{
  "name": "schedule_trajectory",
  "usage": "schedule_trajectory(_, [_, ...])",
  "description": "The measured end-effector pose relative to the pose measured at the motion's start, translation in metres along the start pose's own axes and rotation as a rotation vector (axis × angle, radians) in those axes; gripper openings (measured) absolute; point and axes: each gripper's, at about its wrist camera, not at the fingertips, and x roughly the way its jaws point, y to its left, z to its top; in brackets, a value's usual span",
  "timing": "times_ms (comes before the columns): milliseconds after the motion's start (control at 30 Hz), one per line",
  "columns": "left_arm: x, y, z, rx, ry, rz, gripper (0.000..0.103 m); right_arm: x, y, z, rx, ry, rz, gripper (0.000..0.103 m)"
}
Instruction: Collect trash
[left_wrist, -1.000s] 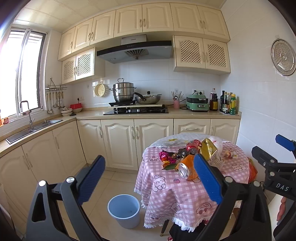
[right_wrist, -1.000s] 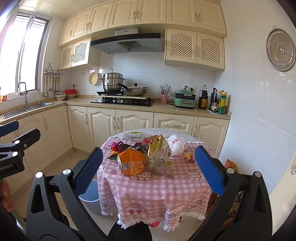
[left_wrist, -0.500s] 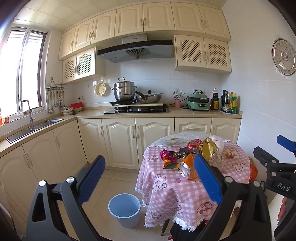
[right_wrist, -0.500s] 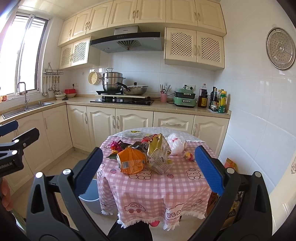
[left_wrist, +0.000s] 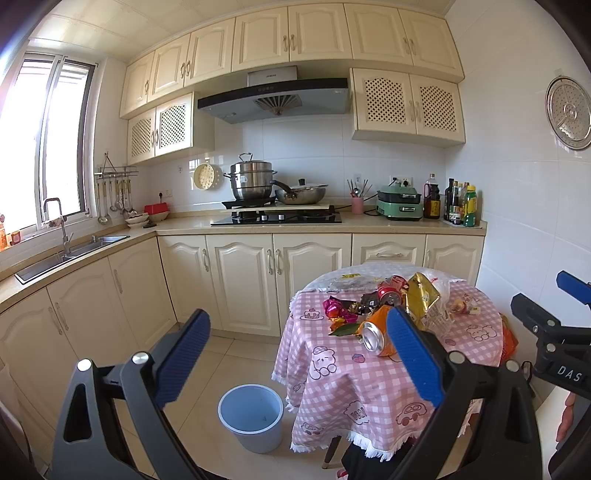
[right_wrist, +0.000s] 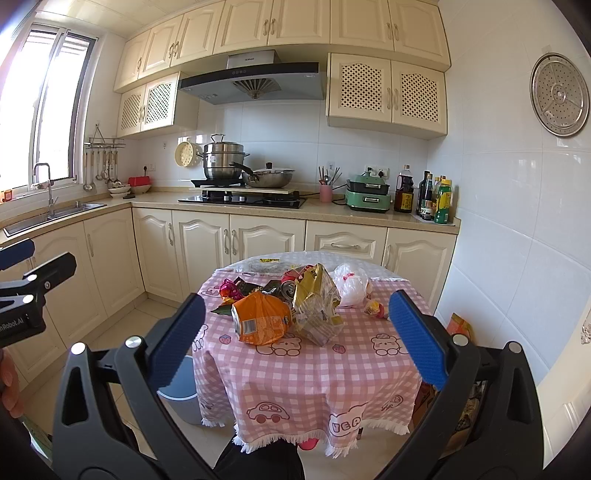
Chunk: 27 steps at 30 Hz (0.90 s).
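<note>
Zero progress so far by the look of it. All the trash sits in a heap around the middle of the surface (right_wrist: 369, 369), toward its far edge: an orange can (right_wrist: 260, 323) nearest the front, a gold wrapper (right_wrist: 316, 306) touching its right side, a red can (left_wrist: 389, 295) behind them, a pink foil wrapper (left_wrist: 334, 308) on the left of the heap, a white bag (right_wrist: 351, 284) and a small candy (right_wrist: 375, 308) off to the right. The bin (left_wrist: 251, 417) stands on the floor by the surface's left edge and looks empty from what I can see.

Both grippers are held back from the surface, well apart from the heap. Left gripper (left_wrist: 295, 354) has its jaws wide with nothing in them; right gripper (right_wrist: 295, 339) same deal, wide and empty.

So basically everything is left: grab each piece, drop it in the bin. I'd guess the orange can goes first since it's the closest.
</note>
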Motion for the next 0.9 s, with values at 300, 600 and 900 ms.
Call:
schedule_trajectory(300, [0.0016, -0.001, 0.0012, 0.0, 0.008, 0.004, 0.094, -0.0003, -0.0008, -0.0009, 0.0, 0.001, 0.0, 0.097])
schedule_trajectory(600, [0.0031, 0.0003, 0.0013, -0.001, 0.016, 0.005, 0.094, 0.0007, -0.0019, -0.0044, 0.0, 0.007, 0.0, 0.097])
schedule_trajectory(900, [0.0049, -0.0009, 0.0003, -0.001, 0.018, 0.008, 0.094, 0.0011, -0.0004, -0.0047, -0.003, 0.013, 0.001, 0.097])
